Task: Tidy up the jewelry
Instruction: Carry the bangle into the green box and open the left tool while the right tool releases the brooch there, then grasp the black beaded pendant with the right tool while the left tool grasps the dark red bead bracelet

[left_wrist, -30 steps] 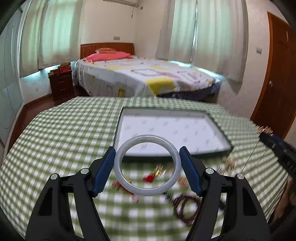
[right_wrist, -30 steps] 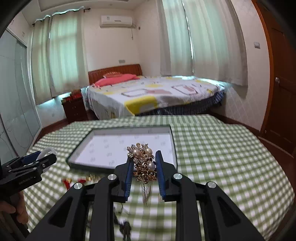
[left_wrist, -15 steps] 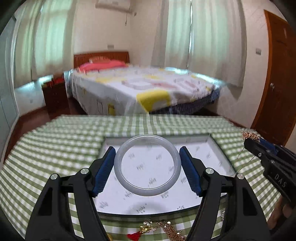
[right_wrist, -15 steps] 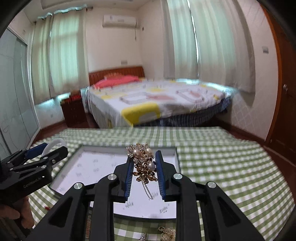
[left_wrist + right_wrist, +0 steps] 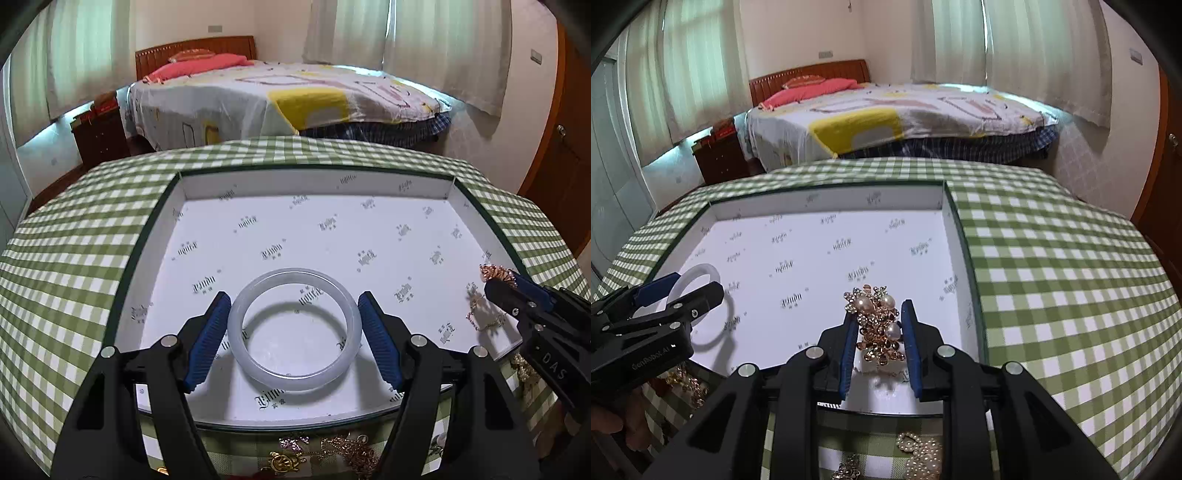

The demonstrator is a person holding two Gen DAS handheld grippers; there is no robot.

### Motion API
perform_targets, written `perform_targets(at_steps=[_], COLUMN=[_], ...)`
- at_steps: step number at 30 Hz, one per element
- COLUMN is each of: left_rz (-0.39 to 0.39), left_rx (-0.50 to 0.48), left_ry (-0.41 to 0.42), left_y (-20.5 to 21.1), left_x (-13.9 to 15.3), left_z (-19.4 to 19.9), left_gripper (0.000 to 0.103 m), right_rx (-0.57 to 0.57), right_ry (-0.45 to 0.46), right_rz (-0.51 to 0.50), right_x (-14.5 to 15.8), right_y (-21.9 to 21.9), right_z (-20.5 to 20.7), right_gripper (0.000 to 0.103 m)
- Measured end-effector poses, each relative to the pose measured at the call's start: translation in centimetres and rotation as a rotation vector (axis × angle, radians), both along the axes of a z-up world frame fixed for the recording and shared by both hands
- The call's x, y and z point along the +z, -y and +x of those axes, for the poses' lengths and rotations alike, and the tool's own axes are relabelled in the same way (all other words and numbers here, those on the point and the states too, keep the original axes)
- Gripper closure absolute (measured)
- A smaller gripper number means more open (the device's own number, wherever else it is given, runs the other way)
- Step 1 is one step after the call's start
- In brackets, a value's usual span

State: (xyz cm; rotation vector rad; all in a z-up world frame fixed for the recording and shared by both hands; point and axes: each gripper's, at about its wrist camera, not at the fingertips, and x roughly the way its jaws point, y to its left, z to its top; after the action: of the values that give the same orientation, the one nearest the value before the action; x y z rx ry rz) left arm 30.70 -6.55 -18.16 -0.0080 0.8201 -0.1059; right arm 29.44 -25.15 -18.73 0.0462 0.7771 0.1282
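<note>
A shallow white box (image 5: 314, 181) with a dark green rim (image 5: 827, 192) sits on the green checked table. My left gripper (image 5: 293, 328) is shut on a pale translucent bangle (image 5: 293, 367), held low over the box's near left part; the bangle also shows in the right wrist view (image 5: 701, 271). My right gripper (image 5: 879, 328) is shut on a gold and pearl brooch necklace (image 5: 877, 325), low over the box's near right corner. Its chain (image 5: 484, 321) trails onto the box floor. The right gripper also shows in the left wrist view (image 5: 506, 286).
Several loose gold pieces (image 5: 332, 448) lie on the checked cloth (image 5: 1052, 277) in front of the box; more of these gold pieces (image 5: 919, 454) lie below my right gripper. A bed (image 5: 288, 96) stands beyond the table's far edge. A wooden door (image 5: 561, 158) is at the right.
Both grippers have moved forward and down over the box with their pieces. The necklace chain now touches the box floor.
</note>
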Motion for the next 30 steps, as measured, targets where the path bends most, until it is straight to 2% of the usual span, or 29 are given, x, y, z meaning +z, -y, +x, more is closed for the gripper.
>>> perform_targets(at_steps=[9,14,17,19,25,30], left_rz=[-0.019,-0.015,-0.013,-0.016,-0.015,-0.024], left_rx=[-0.006,-0.013,-0.012,-0.009,-0.004,0.007], left_ry=[-0.08,-0.078,-0.083,-0.078,-0.015,0.116], left_y=[0.0,0.2,0.3,0.4,0.1,-0.7], left_x=[-1.5,-1.5,-1.5,-1.4,0.6,4.0], left_z=[0.6,0.5,0.5,0.5,-0.6,-3.7], left_gripper=[0.034,0.032,0.026,0.025,0.025,0.023], right_rx=[0.002,0.006,0.006,0.007,0.006,0.009], right_ry=[-0.037,-0.043,-0.036,-0.032,0.013,0.081], right_rz=[-0.013,-0.012,-0.013,-0.011,0.005,0.022], right_x=[-0.4,-0.5,-0.4,-0.3,1.4,3.7], right_y=[-0.1,-0.1,-0.1,0.0,-0.1,-0.5], right_z=[0.5,0.6,0.6,0.5,-0.6,-3.6], right_gripper=[0.078,0.063,0.057,0.056,0.053,0.052])
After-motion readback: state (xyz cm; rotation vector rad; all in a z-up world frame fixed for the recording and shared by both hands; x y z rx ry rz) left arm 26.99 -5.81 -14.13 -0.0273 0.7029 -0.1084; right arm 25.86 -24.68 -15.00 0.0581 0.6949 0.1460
